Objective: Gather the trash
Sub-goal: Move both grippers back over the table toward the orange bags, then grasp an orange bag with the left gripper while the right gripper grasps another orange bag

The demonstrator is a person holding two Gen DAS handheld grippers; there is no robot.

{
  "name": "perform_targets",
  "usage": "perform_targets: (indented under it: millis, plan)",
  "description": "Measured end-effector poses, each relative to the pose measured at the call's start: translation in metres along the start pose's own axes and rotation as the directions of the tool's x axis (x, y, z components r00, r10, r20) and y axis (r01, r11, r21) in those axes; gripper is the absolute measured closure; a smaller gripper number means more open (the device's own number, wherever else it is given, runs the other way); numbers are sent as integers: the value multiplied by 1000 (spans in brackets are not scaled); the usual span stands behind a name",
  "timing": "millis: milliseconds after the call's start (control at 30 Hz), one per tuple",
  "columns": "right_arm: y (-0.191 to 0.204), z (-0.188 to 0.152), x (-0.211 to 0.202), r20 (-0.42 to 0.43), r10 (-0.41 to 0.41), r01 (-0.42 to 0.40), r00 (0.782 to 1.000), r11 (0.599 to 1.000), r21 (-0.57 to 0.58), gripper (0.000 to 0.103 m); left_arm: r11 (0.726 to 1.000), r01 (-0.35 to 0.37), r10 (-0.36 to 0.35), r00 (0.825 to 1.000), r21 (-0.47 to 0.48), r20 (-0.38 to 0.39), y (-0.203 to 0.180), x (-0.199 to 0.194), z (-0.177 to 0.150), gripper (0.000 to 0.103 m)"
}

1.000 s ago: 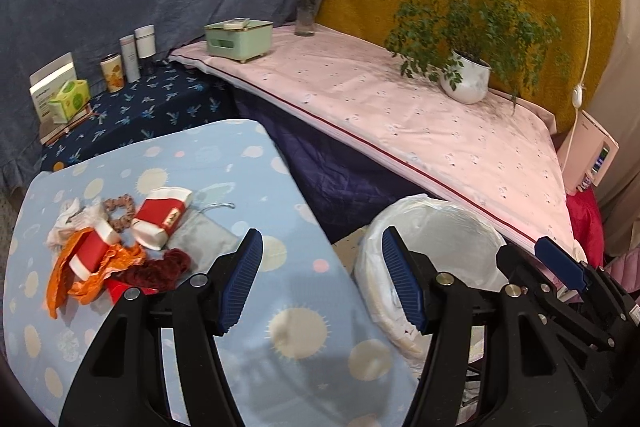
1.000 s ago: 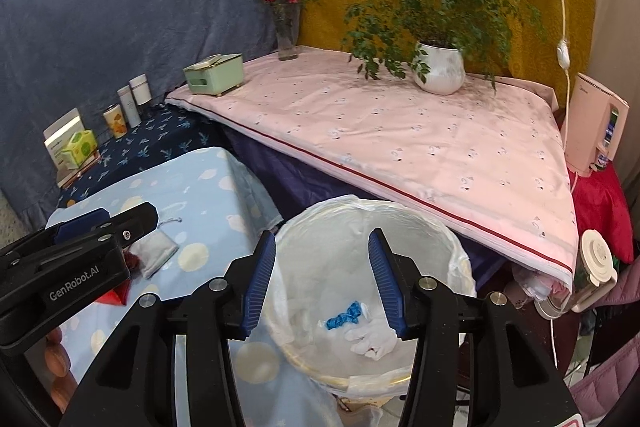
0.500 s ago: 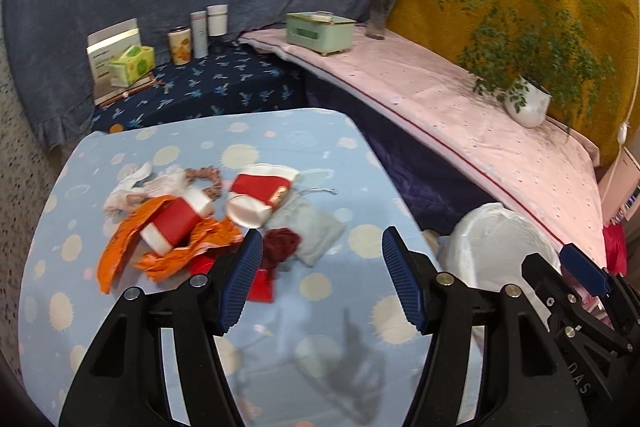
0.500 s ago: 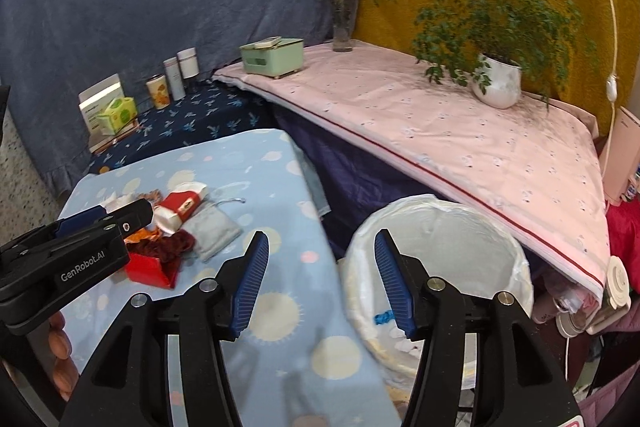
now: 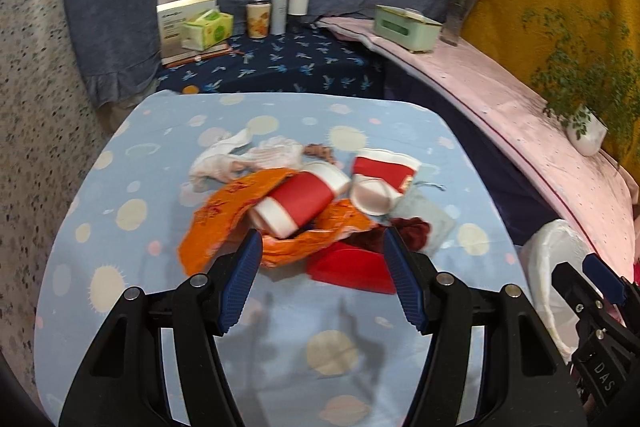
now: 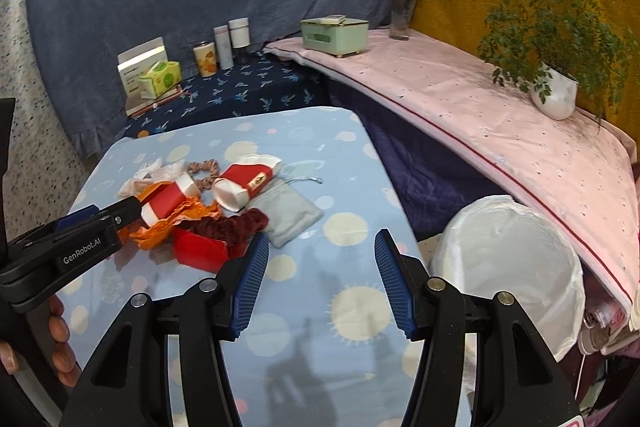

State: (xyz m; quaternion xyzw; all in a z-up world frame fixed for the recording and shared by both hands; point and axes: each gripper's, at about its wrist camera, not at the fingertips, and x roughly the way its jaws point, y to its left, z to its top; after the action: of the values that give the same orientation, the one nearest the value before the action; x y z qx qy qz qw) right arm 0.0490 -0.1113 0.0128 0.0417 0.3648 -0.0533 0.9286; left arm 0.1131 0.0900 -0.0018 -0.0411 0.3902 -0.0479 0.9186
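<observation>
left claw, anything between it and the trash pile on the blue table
Nothing visible does. The left claw is open, low over the table, and points at the pile. The orange wrapper and red box lie just ahead of its fingertips with only bare tablecloth before them. The bin sits off the table's right edge.

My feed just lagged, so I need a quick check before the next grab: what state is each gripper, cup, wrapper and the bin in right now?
Left gripper: open, empty, over the pile.
Right gripper: open, empty, above the table.
Left paper cup: on its side, on the orange wrapper.
Right paper cup: tipped over, base showing.
Orange wrapper: crumpled.
Red box: lying beside the wrapper.
Grey pouch: flat.
Trash bin: lined, open.
</observation>
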Motion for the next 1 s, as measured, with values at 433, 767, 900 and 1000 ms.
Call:
perform_targets:
  millis: [433,767,900,1000]
  plan:
    - [44,-4,31,-59,24,-27,998,998,-51,49,994,-112,111,993,-13,-25,72,26,-8,36]
    - [69,-11,60,-114,46,-54,992,996,-67,49,996,-88,89,992,9,-92,104,62,-21,35]
    - [79,-11,70,-132,54,-65,990,995,-78,49,999,-53,54,993,11,-104,105,70,-23,35]
    - [87,-9,74,-136,66,-78,988,993,-84,49,999,-47,48,993,13,-109,104,76,-21,35]
